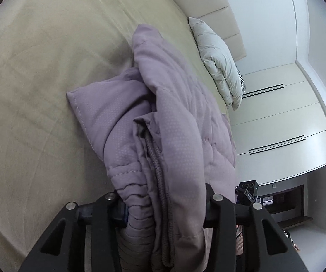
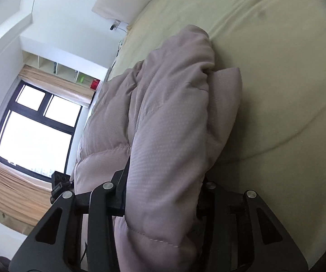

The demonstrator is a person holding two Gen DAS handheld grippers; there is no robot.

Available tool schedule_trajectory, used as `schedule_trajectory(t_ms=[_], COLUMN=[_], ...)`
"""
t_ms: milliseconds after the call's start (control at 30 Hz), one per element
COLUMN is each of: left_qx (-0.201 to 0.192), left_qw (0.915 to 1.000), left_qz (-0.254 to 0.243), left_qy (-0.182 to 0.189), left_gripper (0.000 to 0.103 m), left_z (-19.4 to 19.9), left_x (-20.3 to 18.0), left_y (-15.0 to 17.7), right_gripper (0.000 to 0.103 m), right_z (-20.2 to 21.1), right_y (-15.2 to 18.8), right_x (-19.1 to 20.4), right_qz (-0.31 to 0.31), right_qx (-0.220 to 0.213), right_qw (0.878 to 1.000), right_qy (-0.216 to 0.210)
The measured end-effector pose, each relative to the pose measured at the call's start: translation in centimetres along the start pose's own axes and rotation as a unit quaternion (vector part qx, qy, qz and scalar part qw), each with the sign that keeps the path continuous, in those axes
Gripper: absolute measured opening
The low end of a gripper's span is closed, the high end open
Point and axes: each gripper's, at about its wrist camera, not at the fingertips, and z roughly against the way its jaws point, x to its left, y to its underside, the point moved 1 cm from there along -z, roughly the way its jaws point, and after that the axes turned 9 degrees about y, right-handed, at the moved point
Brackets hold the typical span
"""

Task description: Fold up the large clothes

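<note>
Wide bed covered by a smooth pale beige sheet, lightly creased. Lying on it, a bunched, quilted mauve padded jacket, one cuff end resting flat on the sheet. Near the headboard side, a folded cream pillow at the mattress edge.

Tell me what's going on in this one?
A person is folding a lilac quilted puffer jacket on a bed with a beige sheet. The left hand-held gripper and right hand-held gripper are each clamped on a thick bunch of the jacket. The far part rests on the sheet. A white pillow leans against the headboard.
</note>
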Motion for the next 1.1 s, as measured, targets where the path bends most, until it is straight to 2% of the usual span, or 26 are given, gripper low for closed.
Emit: schedule_trajectory(t_ms=[100, 200, 467, 667, 700, 800, 967, 1033, 1100], left_qx=[0.001, 0.001, -0.012, -0.035, -0.040, -0.061, -0.107, -0.126, -0.145], left_qw=[1.0000, 0.9997, 0.9991, 0.9965, 0.9962, 0.9952, 0.9925, 0.9911, 0.9891], left_qz=[-0.005, 0.013, 0.017, 0.035, 0.035, 0.034, 0.011, 0.000, -0.025], left_qy=[0.002, 0.022, 0.038, 0.067, 0.069, 0.068, 0.058, 0.042, 0.011], left_gripper=[0.050, 0.054, 0.055, 0.055, 0.055, 0.055, 0.055, 0.055, 0.055], left_z=[-0.2, 0.2, 0.2, 3.2, 4.0, 6.7, 12.2, 14.6, 16.3], left_x=[0.6, 2.1, 2.7, 3.7, 3.7, 3.5, 2.7, 2.0, 0.3], left_y=[0.3, 0.9, 1.8, 3.8, 4.1, 5.1, 6.7, 7.4, 8.0], right_gripper=[0.042, 0.043, 0.046, 0.051, 0.051, 0.054, 0.054, 0.054, 0.054], right_z=[-0.4, -0.8, -0.8, 1.8, 1.3, 4.3, 11.1, 13.3, 14.8], right_y=[0.3, 0.3, 1.5, 1.6, 0.7, 1.6, 3.7, 4.9, 5.9], right_x=[-0.5, -1.4, -2.1, -4.4, -5.0, -6.0, -8.9, -9.4, -9.1], right_qz=[0.001, -0.015, -0.042, -0.082, -0.083, -0.096, -0.136, -0.143, -0.145], right_qx=[-0.004, -0.002, -0.007, -0.017, -0.023, -0.048, -0.129, -0.154, -0.168], right_qw=[1.000, 1.000, 0.998, 0.994, 0.994, 0.992, 0.982, 0.977, 0.975], right_qy=[-0.006, -0.019, -0.055, -0.073, -0.071, -0.058, -0.027, -0.016, -0.002])
